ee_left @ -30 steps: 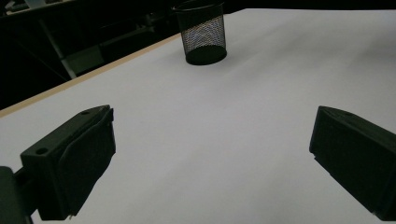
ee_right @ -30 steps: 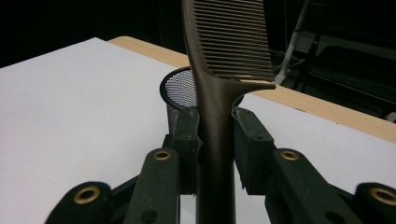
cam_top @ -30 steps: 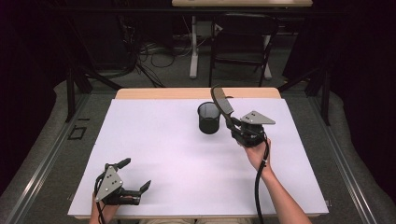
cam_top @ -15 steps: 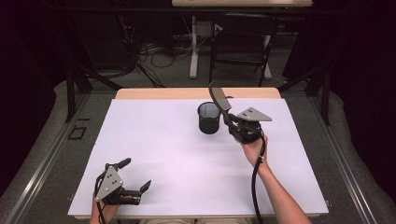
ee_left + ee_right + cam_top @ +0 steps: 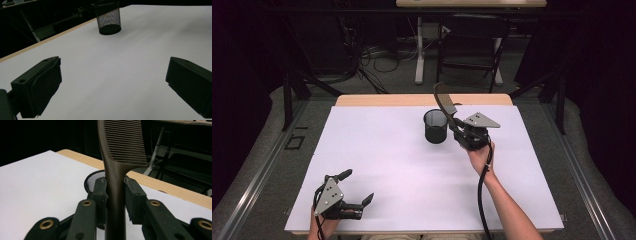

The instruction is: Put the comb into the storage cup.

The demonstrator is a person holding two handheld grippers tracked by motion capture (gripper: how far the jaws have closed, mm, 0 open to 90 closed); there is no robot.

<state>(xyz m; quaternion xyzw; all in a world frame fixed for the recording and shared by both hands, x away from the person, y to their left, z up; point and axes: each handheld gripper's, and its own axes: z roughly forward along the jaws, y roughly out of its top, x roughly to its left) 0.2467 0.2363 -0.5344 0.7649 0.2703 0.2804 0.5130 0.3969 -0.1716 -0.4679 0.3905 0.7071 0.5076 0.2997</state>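
- Left gripper (image 5: 354, 192): rests at the table's 7 o'clock corner on the white table cover (image 5: 377, 155), jaws wide apart, nothing between them; in the left gripper view the two black pads (image 5: 40, 87) stand well apart over bare white surface. Idle.
- Mesh pen cup (image 5: 435, 126): black, upright, open mouth up, toward 12 o'clock of the table's centre; nothing visible inside.
- Comb (image 5: 443, 100): dark, long-handled, teeth end upward, tilted, just at the cup's 2 o'clock and above its rim.
- Right gripper (image 5: 457, 129): jaws clamped on the comb's handle (image 5: 114, 195), beside the cup at 3 o'clock.
- Step in hand, as judged: carrying the comb to the cup.
- Next move calls for: centring the handle end over the mouth, lowering, then releasing.
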